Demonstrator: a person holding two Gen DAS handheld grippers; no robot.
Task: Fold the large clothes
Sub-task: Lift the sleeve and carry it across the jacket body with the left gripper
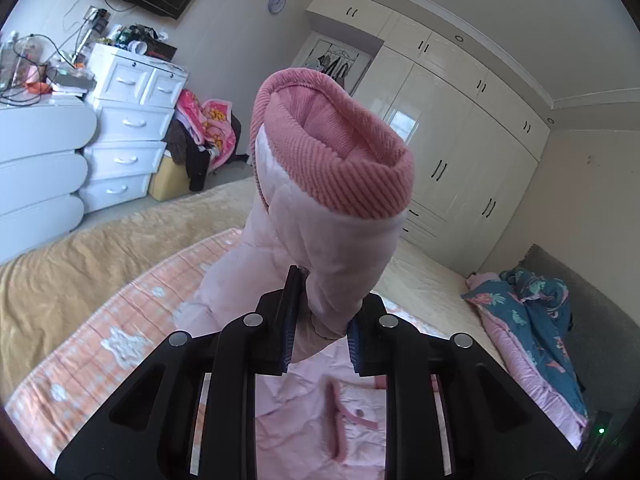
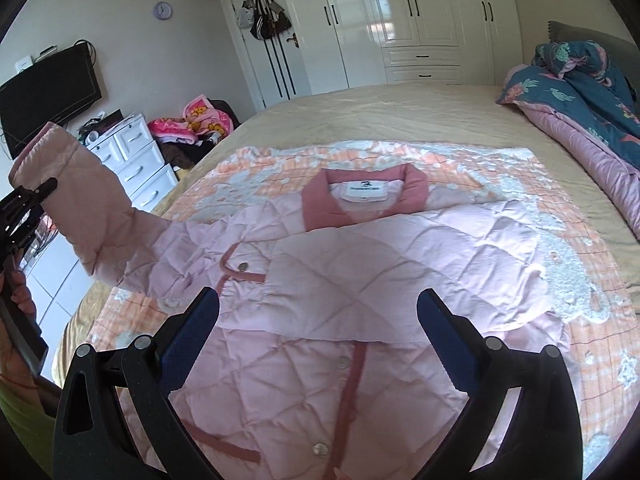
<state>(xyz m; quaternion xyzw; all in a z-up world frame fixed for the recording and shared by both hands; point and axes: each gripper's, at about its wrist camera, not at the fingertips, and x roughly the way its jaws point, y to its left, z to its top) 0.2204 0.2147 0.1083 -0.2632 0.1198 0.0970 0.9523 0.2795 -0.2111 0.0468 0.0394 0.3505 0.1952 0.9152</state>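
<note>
black arms and blue pads of the left tool (image 1: 322, 320) fill the bottom of the left wrist view, clamped on the jacket's left sleeve (image 1: 320, 248) a little below the ribbed pink cuff (image 1: 340, 152), which stands up in the air above the bed (image 1: 80, 248). the right tool (image 2: 318, 320) hovers over the jacket body with its pads spread wide and nothing between them.

the quilted pink jacket (image 2: 360, 264) lies front up on an orange patterned blanket (image 2: 580, 380) spread across the bed, collar (image 2: 362, 196) toward the wardrobe (image 2: 420, 12). the other sleeve looks already folded across the chest, though the seam is hard to trace.

this is padded, puffy fabric: light for its bulk, soft, and springy, so folds will likely want to lift back open unless pressed flat. the shell looks smooth and a bit slick, so a thin pinch of quilting may slide out. the cuff's ribbed knit and the firmer trimmed edges, like the placket (image 2: 352, 380) or hem, seem the surer places to grip. taking the shoulder seam as well as the cuff would keep the raised sleeve from sagging as it is laid over.
</note>
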